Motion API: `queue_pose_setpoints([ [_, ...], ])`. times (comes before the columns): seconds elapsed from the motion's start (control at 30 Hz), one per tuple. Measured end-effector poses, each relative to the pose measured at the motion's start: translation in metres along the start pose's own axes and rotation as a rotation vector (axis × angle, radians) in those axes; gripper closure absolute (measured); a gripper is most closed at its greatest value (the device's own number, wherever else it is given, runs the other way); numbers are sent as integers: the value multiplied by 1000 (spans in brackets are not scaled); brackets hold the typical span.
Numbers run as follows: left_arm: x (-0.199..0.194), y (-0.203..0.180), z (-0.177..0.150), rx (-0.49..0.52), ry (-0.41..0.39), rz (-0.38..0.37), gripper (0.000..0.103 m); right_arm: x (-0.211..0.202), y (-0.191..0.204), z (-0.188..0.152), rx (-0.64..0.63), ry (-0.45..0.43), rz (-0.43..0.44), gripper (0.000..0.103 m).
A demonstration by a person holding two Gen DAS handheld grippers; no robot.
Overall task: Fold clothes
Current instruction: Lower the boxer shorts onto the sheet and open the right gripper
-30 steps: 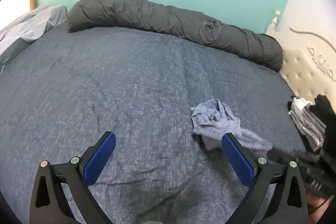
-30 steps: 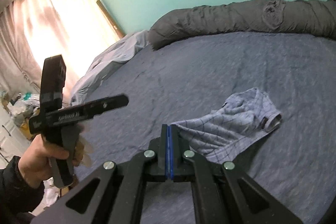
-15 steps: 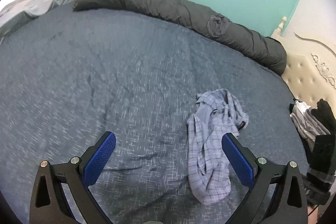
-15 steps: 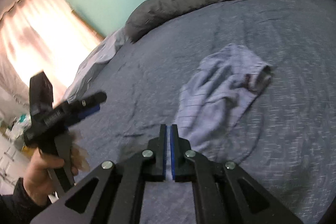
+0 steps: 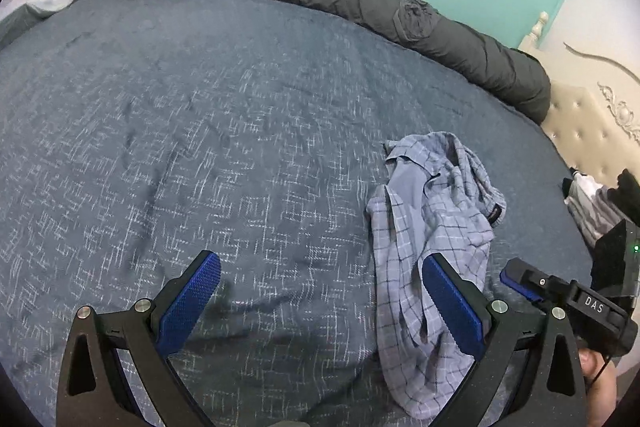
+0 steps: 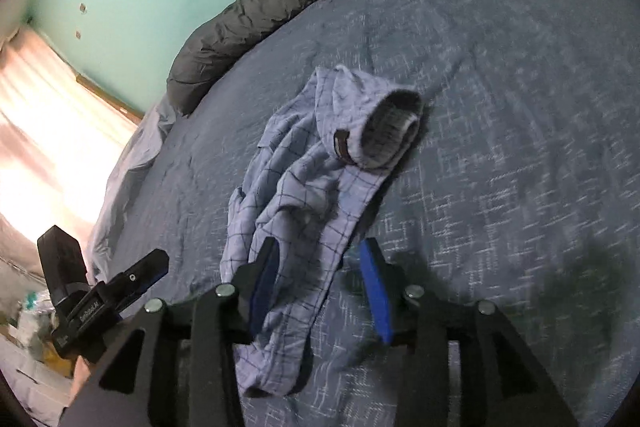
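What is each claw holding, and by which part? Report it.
Nothing. The left claw is open over the bed; the right claw is open, straddling the checked shorts unclamped.

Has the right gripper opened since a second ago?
Yes. The right gripper, then shut on the checked garment, now stands open over it on the bedspread.
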State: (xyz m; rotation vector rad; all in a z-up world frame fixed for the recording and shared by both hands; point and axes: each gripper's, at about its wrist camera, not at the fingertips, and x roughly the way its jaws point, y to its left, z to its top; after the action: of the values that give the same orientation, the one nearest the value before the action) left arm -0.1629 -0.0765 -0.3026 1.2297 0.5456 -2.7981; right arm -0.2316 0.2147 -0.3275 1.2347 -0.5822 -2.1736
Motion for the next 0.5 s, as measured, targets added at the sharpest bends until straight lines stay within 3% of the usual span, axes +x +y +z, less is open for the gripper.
queue_pose_setpoints([
  [0.43,12,9,3,-47,15,33,0,20,-14,7,109,58,-18,54],
  [0.5,14,10,4,-42,16,30,0,24,-9,11,99,65,-19,44],
])
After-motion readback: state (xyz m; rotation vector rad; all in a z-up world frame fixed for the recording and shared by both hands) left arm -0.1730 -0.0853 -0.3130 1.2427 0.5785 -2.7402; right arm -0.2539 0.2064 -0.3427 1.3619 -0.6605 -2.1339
